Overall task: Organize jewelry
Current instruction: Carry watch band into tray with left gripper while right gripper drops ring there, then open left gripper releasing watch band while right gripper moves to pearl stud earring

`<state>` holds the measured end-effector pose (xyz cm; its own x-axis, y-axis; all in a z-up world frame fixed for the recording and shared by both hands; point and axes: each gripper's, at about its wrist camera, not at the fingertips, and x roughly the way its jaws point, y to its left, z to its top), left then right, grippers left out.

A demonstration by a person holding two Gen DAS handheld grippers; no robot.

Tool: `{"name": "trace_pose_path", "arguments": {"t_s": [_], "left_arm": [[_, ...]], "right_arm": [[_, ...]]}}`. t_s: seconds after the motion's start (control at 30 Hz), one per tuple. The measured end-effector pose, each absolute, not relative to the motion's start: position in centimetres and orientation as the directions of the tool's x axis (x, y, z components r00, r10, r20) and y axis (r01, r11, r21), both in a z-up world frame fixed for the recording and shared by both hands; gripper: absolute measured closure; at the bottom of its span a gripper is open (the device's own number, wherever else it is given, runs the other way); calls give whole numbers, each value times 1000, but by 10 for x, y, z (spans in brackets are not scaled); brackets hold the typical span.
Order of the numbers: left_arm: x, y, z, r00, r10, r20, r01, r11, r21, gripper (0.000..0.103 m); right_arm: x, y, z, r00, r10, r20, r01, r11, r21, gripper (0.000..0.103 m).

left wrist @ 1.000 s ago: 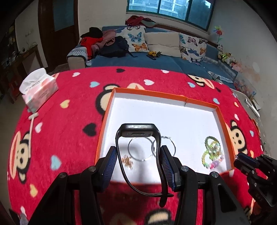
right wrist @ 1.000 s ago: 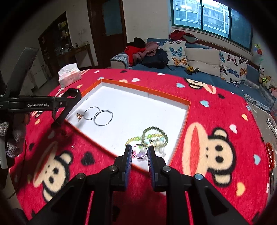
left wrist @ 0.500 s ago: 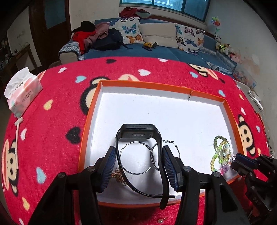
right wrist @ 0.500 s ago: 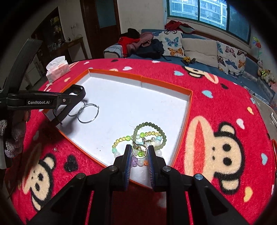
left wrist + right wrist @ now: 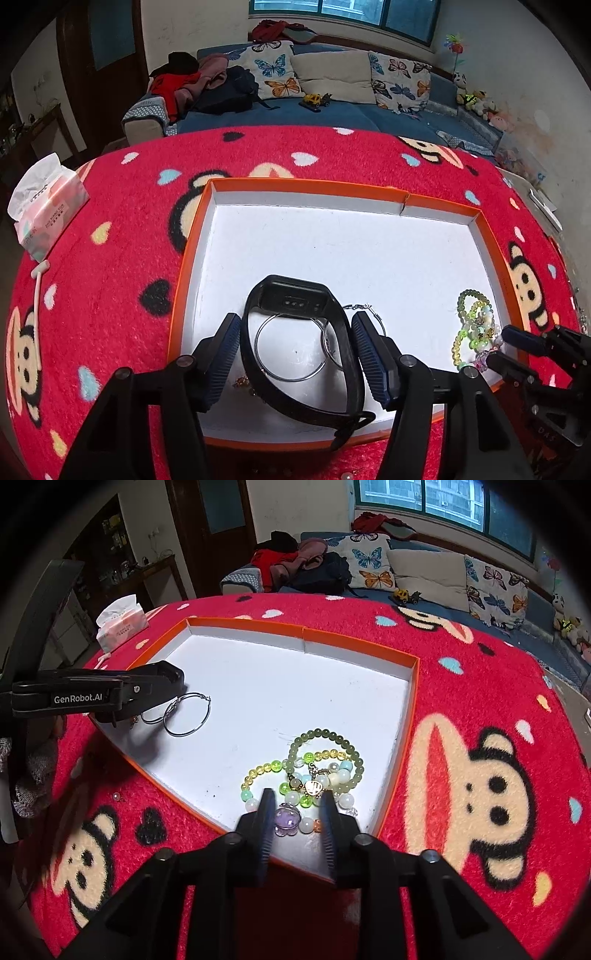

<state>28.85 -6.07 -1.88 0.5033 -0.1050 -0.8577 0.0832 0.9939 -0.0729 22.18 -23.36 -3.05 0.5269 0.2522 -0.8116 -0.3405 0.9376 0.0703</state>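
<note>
Red monkey-print cloth (image 5: 122, 266) covers the surface, and an orange-rimmed tray (image 5: 303, 186) with a white floor sits on it. A blue sofa (image 5: 343, 110) with butterfly cushions stands behind, and a tissue pack (image 5: 46, 218) lies at the cloth's far left edge.

Left gripper (image 5: 295, 354): its jaws have just been opening. A black watch band (image 5: 295, 301) stands between the blue pads, its loop resting over the tray's near left part and its tail lying across the near rim. The right pad shows a clear gap to the band; the left pad lies close beside it, contact not certain. Two silver hoops (image 5: 288, 350) lie flat on the tray floor under the band, with a small gold piece (image 5: 242, 382) just beside them.

Right gripper (image 5: 297, 821): its jaws have just been opening and stand apart. A purple charm (image 5: 286, 819) lies between the fingers on the tray floor, touching neither pad clearly. A heap of beaded bracelets (image 5: 321, 764) in green, yellow and white sits just beyond it, in the tray's near right corner.
</note>
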Motion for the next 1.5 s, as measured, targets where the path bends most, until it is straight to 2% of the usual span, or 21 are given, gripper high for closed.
{"name": "trace_pose_path", "arguments": {"t_s": [0.23, 0.4, 0.73, 1.03, 1.5], "left_arm": [[293, -60, -20, 503, -127, -855, 91, 991, -93, 37], [295, -59, -20, 488, -187, -852, 100, 982, -159, 37], [289, -63, -12, 509, -190, -839, 119, 981, -150, 37], [243, -39, 16, 551, -176, -816, 103, 984, -143, 37], [161, 29, 13, 566, -148, -811, 9, 985, -173, 37]], "right_arm": [[219, -234, -24, 546, 255, -798, -342, 938, 66, 59], [217, -232, -19, 558, 258, -789, -353, 934, 55, 59], [212, -228, -19, 555, 269, -787, -366, 929, 60, 59], [190, -219, -11, 557, 300, -775, -392, 917, 73, 59], [161, -162, -22, 476, 375, -795, -476, 870, 125, 59]]}}
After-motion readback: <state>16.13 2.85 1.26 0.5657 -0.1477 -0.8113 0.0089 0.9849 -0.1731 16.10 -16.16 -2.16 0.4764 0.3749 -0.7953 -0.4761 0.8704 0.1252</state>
